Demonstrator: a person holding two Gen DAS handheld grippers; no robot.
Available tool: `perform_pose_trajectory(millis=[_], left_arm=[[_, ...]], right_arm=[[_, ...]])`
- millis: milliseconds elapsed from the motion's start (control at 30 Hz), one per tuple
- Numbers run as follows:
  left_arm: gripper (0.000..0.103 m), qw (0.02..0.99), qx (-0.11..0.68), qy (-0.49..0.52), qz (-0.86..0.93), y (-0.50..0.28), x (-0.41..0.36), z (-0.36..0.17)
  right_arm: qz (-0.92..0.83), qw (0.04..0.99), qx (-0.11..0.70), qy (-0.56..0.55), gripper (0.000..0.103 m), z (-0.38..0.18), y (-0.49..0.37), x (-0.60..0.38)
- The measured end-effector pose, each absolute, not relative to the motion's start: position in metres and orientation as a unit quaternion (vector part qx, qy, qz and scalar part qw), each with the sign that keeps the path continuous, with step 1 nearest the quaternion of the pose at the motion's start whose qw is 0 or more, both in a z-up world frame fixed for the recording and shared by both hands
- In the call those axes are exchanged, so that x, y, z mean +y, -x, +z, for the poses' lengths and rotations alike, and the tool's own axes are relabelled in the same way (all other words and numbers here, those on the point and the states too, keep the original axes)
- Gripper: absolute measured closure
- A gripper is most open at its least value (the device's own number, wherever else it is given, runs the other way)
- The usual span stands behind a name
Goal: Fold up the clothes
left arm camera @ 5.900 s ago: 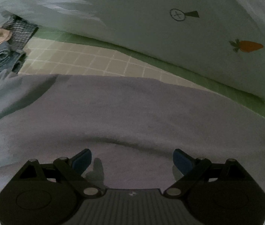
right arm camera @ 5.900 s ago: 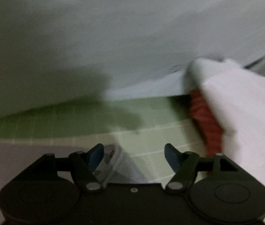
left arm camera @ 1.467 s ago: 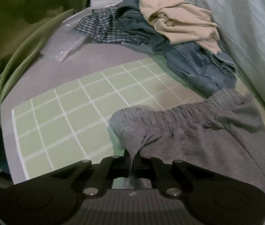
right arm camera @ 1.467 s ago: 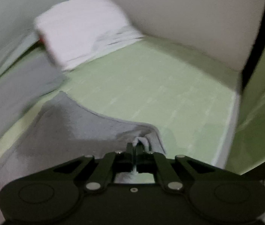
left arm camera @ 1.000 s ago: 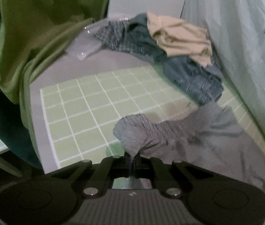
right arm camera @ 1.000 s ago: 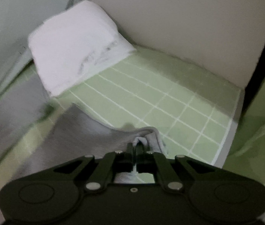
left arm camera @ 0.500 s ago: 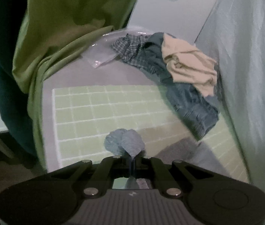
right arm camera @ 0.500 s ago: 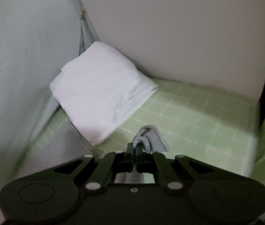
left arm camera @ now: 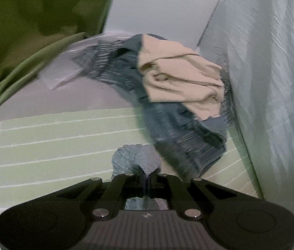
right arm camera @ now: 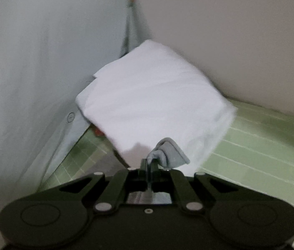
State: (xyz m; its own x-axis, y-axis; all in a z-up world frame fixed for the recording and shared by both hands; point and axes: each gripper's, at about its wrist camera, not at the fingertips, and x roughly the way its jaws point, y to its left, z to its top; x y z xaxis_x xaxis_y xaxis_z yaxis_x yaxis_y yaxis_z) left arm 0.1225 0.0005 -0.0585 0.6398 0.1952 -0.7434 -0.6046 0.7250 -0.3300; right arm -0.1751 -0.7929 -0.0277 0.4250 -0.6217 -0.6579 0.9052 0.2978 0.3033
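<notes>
My left gripper (left arm camera: 145, 176) is shut on a bunched corner of the grey garment (left arm camera: 136, 159), its ribbed waistband puffing up above the closed fingers. In the right wrist view my right gripper (right arm camera: 149, 167) is shut on another corner of the same grey garment (right arm camera: 170, 153), a small fold sticking up past the fingertips. Both corners hang lifted above the green checked mat (left arm camera: 53, 137); the rest of the garment is hidden below the grippers.
A pile of unfolded clothes lies at the far end: a beige top (left arm camera: 180, 79) on blue jeans (left arm camera: 184, 137) and a checked shirt (left arm camera: 103, 62). A folded white stack (right arm camera: 155, 102) sits in the corner. A pale carrot-print sheet (left arm camera: 272, 83) hangs alongside, green fabric (left arm camera: 21, 41) at left.
Both grippers rose and swept across with the grey garment's corners; its body, spread on the mat a second ago, has dropped out of sight. The white stack and the clothes pile look nearer.
</notes>
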Motion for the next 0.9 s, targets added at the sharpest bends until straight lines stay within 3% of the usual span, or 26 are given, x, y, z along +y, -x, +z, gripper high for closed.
perform_pose_trajectory(millis=[300,500,700,800,867,900], left_arm=[[0.101,0.866,0.362,0.255,0.233,-0.198,-0.033,-0.089],[0.101,0.856,0.372,0.266,0.238,-0.23,-0.041,-0.109],[0.101,0.859,0.371,0.261,0.237,-0.251,-0.047,-0.115],[0.093,0.855,0.372,0.273,0.235,-0.256,-0.049,-0.118],[0.067,0.863,0.375,0.257,0.22,-0.25,-0.056,-0.113],[0.056,0.869,0.374,0.247,0.21,-0.244,-0.06,-0.11]], right_arm=[[-0.507,0.763,0.238,-0.323,0.1,-0.048,0.09,-0.813],[-0.503,0.766,0.297,-0.269,0.1,-0.077,0.035,-0.819],[-0.511,0.739,0.322,-0.299,0.1,-0.105,0.003,-0.851],[-0.492,0.752,0.326,-0.293,0.098,-0.112,-0.004,-0.853],[-0.477,0.764,0.338,-0.273,0.072,-0.11,-0.004,-0.845],[-0.474,0.77,0.341,-0.259,0.049,-0.106,-0.002,-0.838]])
